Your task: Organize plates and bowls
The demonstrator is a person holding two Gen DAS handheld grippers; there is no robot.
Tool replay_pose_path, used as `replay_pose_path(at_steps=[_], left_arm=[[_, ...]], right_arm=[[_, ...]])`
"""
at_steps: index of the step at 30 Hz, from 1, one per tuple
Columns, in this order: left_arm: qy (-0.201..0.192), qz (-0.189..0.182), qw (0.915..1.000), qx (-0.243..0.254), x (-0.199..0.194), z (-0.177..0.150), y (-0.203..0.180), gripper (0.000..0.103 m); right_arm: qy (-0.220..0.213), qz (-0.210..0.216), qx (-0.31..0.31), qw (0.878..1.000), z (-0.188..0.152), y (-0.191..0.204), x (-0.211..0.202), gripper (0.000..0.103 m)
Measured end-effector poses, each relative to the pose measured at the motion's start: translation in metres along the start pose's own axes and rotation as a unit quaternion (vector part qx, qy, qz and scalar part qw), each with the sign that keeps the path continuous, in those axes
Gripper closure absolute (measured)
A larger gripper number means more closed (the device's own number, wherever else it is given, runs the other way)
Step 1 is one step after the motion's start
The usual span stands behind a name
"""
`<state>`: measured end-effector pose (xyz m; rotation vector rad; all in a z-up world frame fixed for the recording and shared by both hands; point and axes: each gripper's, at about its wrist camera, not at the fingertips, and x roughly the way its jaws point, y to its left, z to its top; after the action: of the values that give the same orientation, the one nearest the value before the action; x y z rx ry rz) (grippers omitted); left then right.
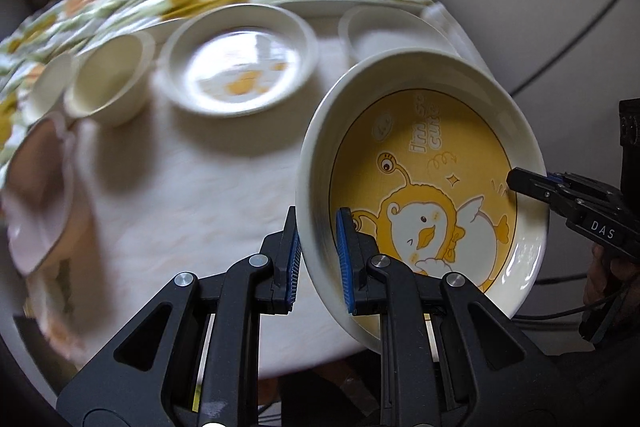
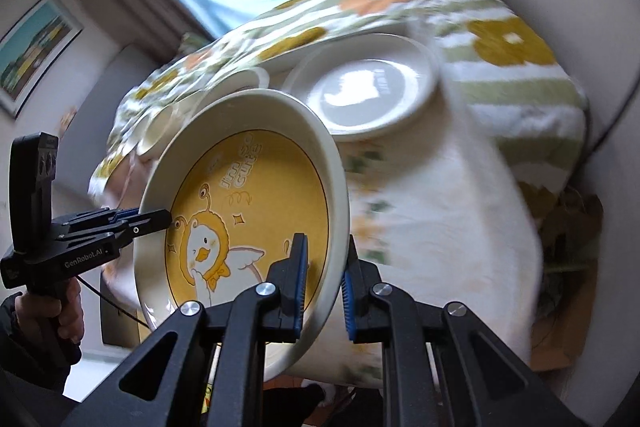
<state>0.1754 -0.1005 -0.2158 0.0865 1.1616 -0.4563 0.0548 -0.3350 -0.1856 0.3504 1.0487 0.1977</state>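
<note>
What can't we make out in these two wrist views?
- Left view: the pink bowl is motion-blurred and cut by the fisheye edge; contents unreadable.
- Left view: print in the white plate is smeared by blur and glare.
- Right view: cups behind the duck plate are mostly hidden by its rim.
- Both views: the duck plate's underside faces away, and the right gripper covers its lower edge.
</note>
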Motion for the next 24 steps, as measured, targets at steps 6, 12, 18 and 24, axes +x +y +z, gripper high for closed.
replay_pose_path(at_steps=[6, 12, 18, 24], left_arm=[[-0.009, 0.02, 0.9989, -0.042, -0.019, -0.025, 0.069, 0.088], [0.012, 0.023, 0.9963, -0.083, -0.013, -0.059, 0.135, 0.088], [0.03, 0.024, 0.994, -0.102, -0.001, -0.083, 0.177, 0.088], [0.032, 0.034, 0.9926, -0.112, 0.008, -0.09, 0.202, 0.088]], right_arm=[[0.028, 0.025, -0.04, 0.998, 0.007, 0.06, 0.041, 0.089], [0.061, 0.041, -0.049, 0.996, 0.003, 0.105, 0.092, 0.089], [0.088, 0.038, -0.054, 0.994, -0.002, 0.139, 0.13, 0.089], [0.095, 0.031, -0.06, 0.993, -0.003, 0.155, 0.151, 0.089]])
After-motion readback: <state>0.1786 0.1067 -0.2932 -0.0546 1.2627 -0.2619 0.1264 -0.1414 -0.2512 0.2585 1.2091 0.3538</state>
